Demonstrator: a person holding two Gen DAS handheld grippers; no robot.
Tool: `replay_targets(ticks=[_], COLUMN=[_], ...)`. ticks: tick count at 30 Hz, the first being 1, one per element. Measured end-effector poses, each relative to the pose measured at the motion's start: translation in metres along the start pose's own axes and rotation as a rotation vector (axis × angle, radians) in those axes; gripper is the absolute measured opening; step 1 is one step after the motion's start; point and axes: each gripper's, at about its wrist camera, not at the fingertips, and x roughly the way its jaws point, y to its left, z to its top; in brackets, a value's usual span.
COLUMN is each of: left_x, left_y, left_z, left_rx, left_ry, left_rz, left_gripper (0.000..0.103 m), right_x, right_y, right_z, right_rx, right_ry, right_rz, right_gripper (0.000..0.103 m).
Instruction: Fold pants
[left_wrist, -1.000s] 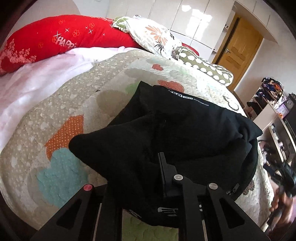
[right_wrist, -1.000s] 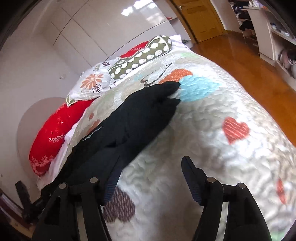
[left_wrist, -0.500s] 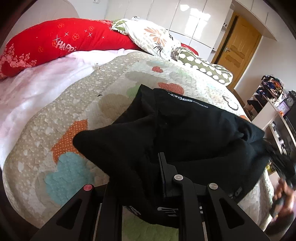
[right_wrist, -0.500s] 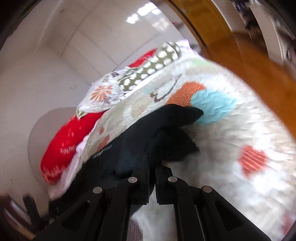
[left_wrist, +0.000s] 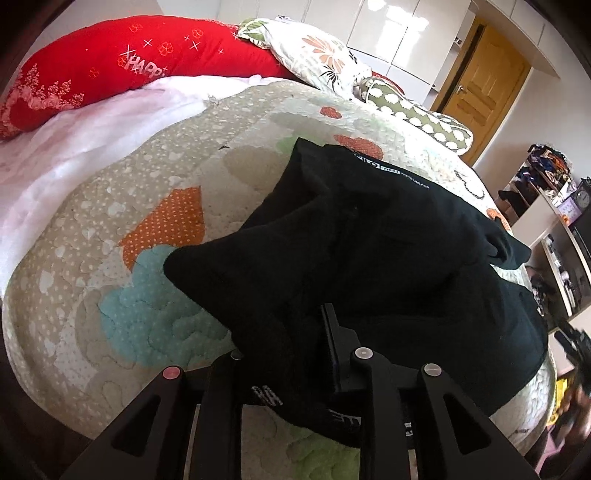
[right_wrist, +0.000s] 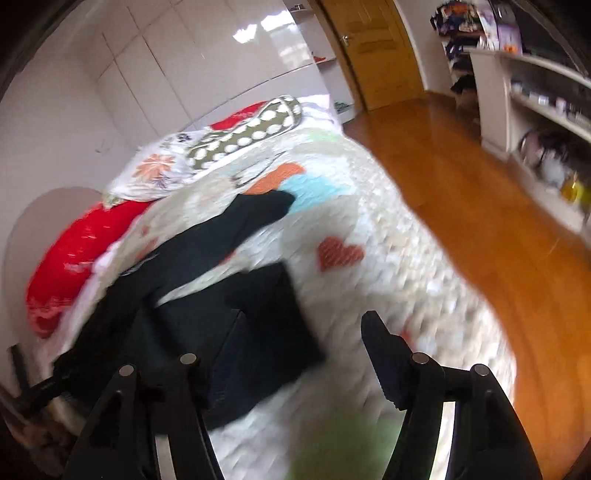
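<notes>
on a quilted bed, black pants in mid-fold

across the patchwork quilt (left_wrist: 110, 229), the black pants (left_wrist: 388, 251) lie bunched and partly doubled over, their printed waistband turned toward the pillows. the left gripper (left_wrist: 295, 332) is clamped on a thick fold of the cloth at the near edge of the bed, its jaws closed with fabric spilling between and over the fingers (left_wrist: 332, 343); a label hangs below them. one corner of the pants juts out over the teal patch, beside an orange dotted patch.

seen from the other side, the right gripper (right_wrist: 301, 347) hangs over the quilt (right_wrist: 388, 295) with its jaws spread wide, holding nothing. one finger overlaps the dark cloth in the blurred view, and whether it touches cannot be told; the other finger (right_wrist: 384, 354) stands over bare quilt. the pants (right_wrist: 221, 332) stretch from just ahead of that gripper toward the head of the bed, one leg end resting by a blue patch, with a red heart patch near the folded part.

at the head of the bed sit a long red pillow (left_wrist: 147, 62), a floral pillow (left_wrist: 317, 55) and a green spotted pillow (left_wrist: 417, 118). beyond them are white wardrobes (right_wrist: 177, 74), a wooden door (left_wrist: 484, 88), a wood floor (right_wrist: 480, 203) and a cluttered shelf (right_wrist: 546, 110).
</notes>
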Motion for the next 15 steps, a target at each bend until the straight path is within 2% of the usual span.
replay_targets(ticks=[3, 5, 6, 7, 8, 9, 12, 14, 15], left_x=[0.002, 0.003, 0.005, 0.006, 0.007, 0.007, 0.000, -0.004, -0.006], left_y=[0.002, 0.003, 0.003, 0.002, 0.001, -0.001, -0.002, 0.004, 0.010], left_z=[-0.002, -0.002, -0.002, -0.001, 0.000, 0.001, 0.000, -0.003, -0.006], left_rx=[-0.020, -0.030, -0.030, -0.027, -0.023, -0.020, -0.011, -0.022, -0.038], left_ry=[-0.003, -0.006, -0.006, -0.003, -0.002, -0.004, -0.018, -0.026, -0.031], left_rz=[0.004, 0.009, 0.013, 0.018, 0.021, 0.025, 0.017, 0.013, 0.018], left_gripper=[0.028, 0.031, 0.032, 0.032, 0.032, 0.032, 0.032, 0.045, 0.058], right_x=[0.039, 0.068, 0.069, 0.062, 0.056, 0.047, 0.016, -0.008, -0.013], right_y=[0.010, 0.019, 0.024, 0.027, 0.032, 0.033, 0.033, 0.019, 0.013], right_z=[0.011, 0.009, 0.006, 0.003, 0.004, 0.001, 0.000, -0.004, -0.007], right_rx=[-0.043, -0.079, -0.112, -0.141, -0.155, -0.161, -0.191, -0.160, -0.157], right_ry=[0.062, 0.124, 0.118, 0.108, 0.106, 0.101, 0.050, 0.017, 0.012], right_rz=[0.048, 0.041, 0.021, 0.043, 0.111, 0.121, 0.067, 0.050, 0.026], right_gripper=[0.064, 0.053, 0.046, 0.014, 0.010, 0.010, 0.010, 0.009, 0.009])
